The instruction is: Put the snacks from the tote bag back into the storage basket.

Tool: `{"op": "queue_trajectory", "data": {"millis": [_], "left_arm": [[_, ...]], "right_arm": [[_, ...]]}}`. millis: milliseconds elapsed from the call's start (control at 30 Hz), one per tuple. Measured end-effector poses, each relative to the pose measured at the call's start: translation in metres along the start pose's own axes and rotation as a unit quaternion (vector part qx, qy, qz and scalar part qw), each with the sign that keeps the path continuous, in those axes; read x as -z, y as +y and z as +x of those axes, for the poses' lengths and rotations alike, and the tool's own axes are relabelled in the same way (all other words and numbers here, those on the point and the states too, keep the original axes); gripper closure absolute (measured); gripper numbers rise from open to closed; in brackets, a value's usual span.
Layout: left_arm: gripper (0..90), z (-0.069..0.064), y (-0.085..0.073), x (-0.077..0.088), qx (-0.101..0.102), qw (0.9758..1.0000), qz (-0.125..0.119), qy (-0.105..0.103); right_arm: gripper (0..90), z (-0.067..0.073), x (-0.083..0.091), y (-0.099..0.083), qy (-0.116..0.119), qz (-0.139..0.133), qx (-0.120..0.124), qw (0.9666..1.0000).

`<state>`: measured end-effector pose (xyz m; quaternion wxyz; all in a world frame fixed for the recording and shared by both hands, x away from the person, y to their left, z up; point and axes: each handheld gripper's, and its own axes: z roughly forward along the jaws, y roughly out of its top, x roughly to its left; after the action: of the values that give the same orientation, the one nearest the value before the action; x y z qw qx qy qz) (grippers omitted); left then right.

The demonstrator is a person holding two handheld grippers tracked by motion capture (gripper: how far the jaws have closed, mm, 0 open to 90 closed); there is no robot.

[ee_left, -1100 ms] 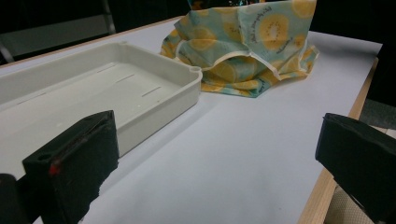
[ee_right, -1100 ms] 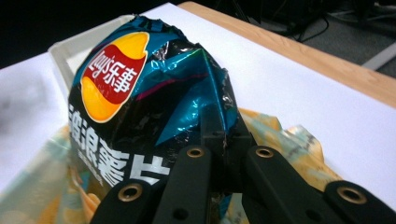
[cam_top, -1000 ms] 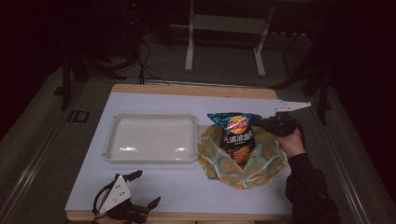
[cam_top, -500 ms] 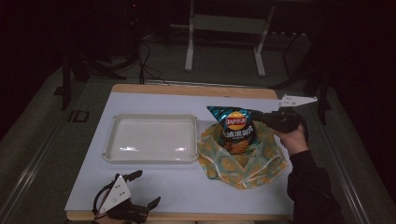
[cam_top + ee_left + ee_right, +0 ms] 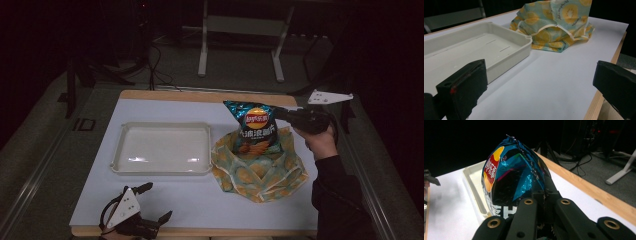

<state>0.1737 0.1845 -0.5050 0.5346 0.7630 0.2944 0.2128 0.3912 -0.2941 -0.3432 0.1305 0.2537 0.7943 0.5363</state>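
chip bag (image 5: 255,130) clamped in right gripper (image 5: 280,114)

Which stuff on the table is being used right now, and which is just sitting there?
Being used:
- chip bag, pinched at its edge by the right tongs and held above the cloth
- yellow-patterned cloth, lying under the bag

Just sitting there:
- white tray, with nothing in it
- left tongs, open at the table's near edge
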Motion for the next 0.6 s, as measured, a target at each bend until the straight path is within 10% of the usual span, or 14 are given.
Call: {"op": "queue_trajectory", "data": {"millis": [600], "left_arm": [[0.1, 0.000, 0.000, 0.001, 0.000, 1.0000, -0.001, -0.001]], "right_arm": [[90.0, 0.021, -0.016, 0.053, 0.005, -0.018, 0.015, 0.9997]]}}
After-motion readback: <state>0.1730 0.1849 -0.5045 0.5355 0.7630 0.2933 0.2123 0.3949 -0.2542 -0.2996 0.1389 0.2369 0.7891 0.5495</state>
